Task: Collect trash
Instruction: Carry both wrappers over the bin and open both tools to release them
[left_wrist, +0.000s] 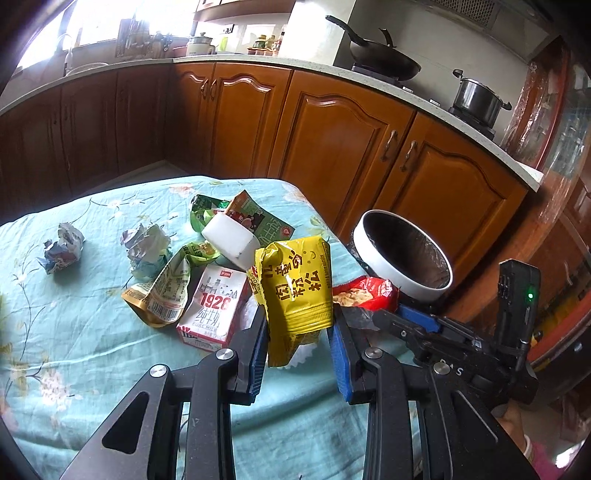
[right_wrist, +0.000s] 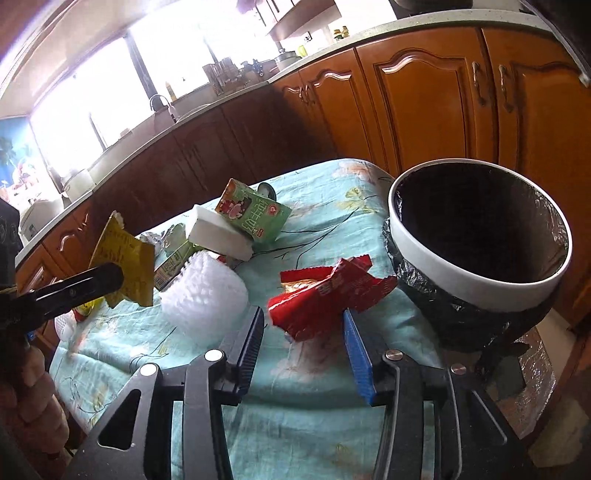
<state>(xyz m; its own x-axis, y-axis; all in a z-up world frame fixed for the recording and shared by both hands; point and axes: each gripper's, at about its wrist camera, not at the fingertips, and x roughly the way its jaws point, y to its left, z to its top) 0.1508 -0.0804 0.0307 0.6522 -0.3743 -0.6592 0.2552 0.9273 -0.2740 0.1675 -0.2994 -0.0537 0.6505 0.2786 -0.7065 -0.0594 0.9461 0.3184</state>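
Yellow wrapper (left_wrist: 295, 291), beside the bin (left_wrist: 402, 254): light, crinkly; we clamp its lower edge, left jaws. Right jaws apart around the red wrapper (right_wrist: 325, 295).

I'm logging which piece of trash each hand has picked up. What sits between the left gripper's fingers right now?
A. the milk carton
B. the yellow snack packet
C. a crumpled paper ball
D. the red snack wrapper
B: the yellow snack packet hangs lifted between the left gripper fingers, while the red snack wrapper sits at the right gripper.
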